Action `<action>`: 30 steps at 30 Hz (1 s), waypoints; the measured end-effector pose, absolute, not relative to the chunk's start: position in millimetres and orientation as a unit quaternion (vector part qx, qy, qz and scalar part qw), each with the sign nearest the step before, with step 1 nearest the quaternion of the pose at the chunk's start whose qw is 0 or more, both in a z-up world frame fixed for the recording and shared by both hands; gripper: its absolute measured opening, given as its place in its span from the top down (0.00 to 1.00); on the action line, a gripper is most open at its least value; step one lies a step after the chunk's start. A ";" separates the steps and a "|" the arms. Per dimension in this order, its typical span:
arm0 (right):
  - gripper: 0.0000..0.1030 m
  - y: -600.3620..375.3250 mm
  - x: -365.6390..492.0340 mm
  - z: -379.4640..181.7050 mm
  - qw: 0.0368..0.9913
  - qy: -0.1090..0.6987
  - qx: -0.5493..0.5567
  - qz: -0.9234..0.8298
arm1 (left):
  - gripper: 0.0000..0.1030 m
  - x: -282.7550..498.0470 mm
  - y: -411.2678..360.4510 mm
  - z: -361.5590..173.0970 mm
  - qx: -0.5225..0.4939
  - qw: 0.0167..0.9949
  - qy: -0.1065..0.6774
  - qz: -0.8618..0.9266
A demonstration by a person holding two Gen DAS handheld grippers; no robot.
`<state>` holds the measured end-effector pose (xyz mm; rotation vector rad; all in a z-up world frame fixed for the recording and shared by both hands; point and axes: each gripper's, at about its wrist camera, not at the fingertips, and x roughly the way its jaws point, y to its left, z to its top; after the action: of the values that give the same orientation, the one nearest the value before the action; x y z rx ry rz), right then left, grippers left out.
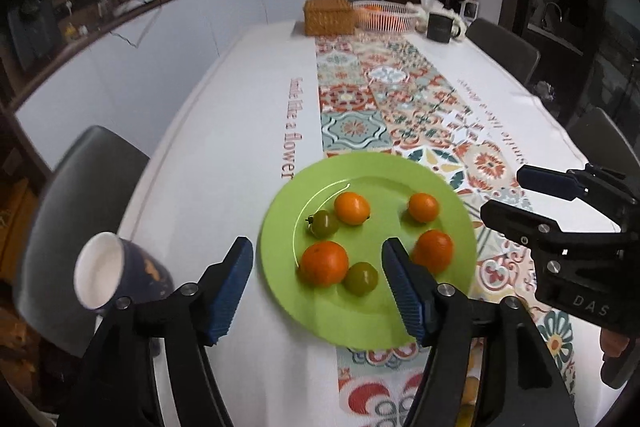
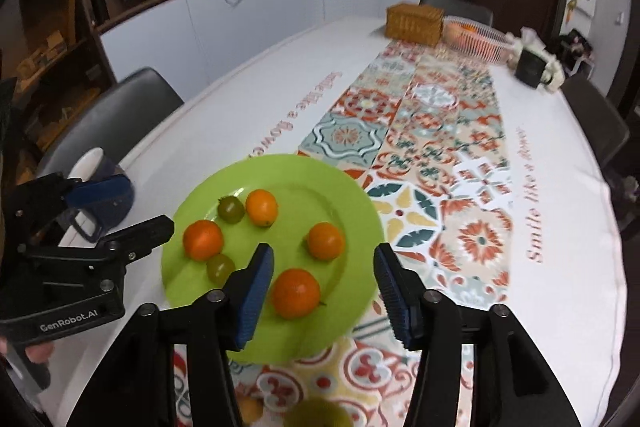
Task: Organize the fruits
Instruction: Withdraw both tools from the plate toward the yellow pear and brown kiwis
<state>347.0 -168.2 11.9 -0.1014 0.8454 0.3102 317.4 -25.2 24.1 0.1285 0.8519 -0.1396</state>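
Note:
A green plate (image 1: 400,171) (image 2: 344,195) lies on the patterned runner and holds several orange fruits (image 1: 324,263) (image 2: 295,293) and two green tomatoes (image 1: 361,278) (image 2: 231,209). My left gripper (image 1: 318,269) is open and empty, hovering over the plate's near edge. My right gripper (image 2: 324,287) is open and empty above the plate, its jaws on either side of an orange fruit without touching it. The right gripper also shows in the left wrist view (image 1: 516,193). The left gripper also shows in the right wrist view (image 2: 132,205).
A dark blue cup (image 1: 116,273) (image 2: 100,195) stands left of the plate near the table edge. At the far end are a wicker box (image 1: 329,15), a white basket (image 1: 384,15) and a dark mug (image 1: 440,25). Chairs surround the table. A green fruit (image 2: 320,413) lies blurred at the near edge.

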 end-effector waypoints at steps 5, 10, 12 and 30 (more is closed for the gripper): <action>0.40 -171.3 310.0 32.3 0.912 0.376 -0.049 0.156 | 0.27 281.1 -30.5 49.0 0.067 0.921 0.378 -0.068; 0.40 -175.6 274.6 44.9 0.919 0.357 -0.043 0.161 | 0.24 247.4 -34.4 61.1 0.059 0.927 0.363 -0.071; 0.40 -178.0 261.7 47.4 0.921 0.352 -0.044 0.161 | 0.24 234.7 -35.3 64.2 0.053 0.928 0.361 -0.072; 0.36 -205.9 174.7 28.1 0.925 0.352 -0.037 0.139 | 0.19 152.0 -67.0 37.8 0.061 0.920 0.370 -0.117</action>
<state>174.7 -205.9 28.1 -0.0766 0.7232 0.2861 152.0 -67.0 37.8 0.1260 0.7604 -0.2402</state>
